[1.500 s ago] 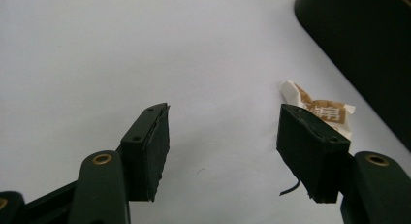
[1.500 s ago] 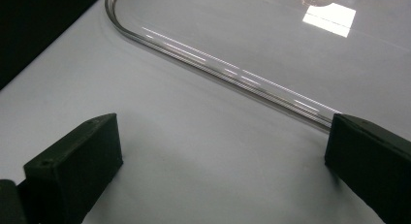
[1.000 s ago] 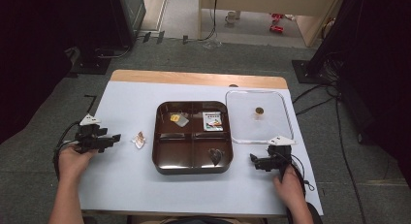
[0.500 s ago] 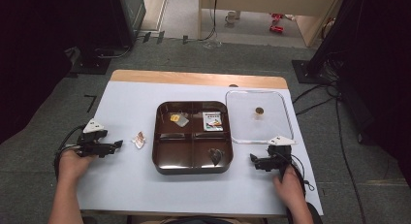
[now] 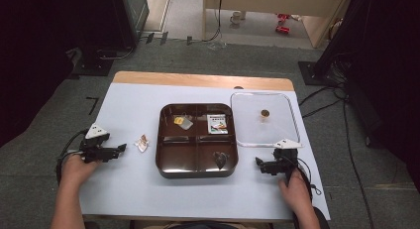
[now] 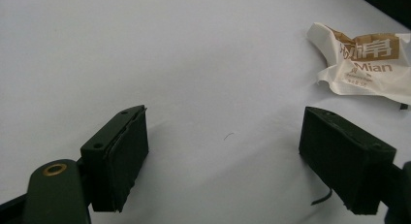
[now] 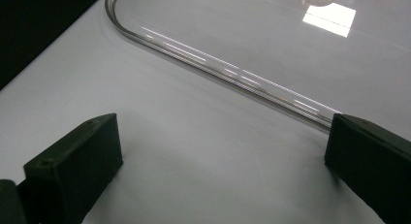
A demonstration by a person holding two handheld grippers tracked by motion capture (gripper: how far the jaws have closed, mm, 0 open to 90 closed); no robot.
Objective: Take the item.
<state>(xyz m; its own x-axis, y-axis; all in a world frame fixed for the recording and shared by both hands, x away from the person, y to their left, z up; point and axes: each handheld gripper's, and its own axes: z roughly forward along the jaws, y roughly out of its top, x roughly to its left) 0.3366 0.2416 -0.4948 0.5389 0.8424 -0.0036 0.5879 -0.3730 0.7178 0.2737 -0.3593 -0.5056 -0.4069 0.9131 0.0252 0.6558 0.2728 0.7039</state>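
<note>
My left gripper (image 5: 120, 149) rests open on the pale table at the left, its jaws pointing right at a small crumpled white and brown wrapper (image 5: 142, 143). In the left gripper view the gripper (image 6: 225, 132) has bare table between its jaws, and the wrapper (image 6: 362, 61) lies just past the right jaw. My right gripper (image 5: 259, 164) stands open at the right, near the front corner of a clear lid (image 5: 277, 127). In the right gripper view the gripper (image 7: 223, 136) holds nothing, and the lid's curved rim (image 7: 218, 69) runs just ahead.
A dark brown four-part tray (image 5: 198, 173) sits mid-table. It holds a yellow and grey packet (image 5: 183, 121), a white and green packet (image 5: 217, 124) and a dark piece (image 5: 220, 159). The lid carries a small gold knob (image 5: 265, 112). A wooden strip (image 5: 198, 80) edges the far side.
My left gripper has drifted slightly toward the person's side and settled with its jaws aimed at the wrapper. The right gripper has stayed put.
</note>
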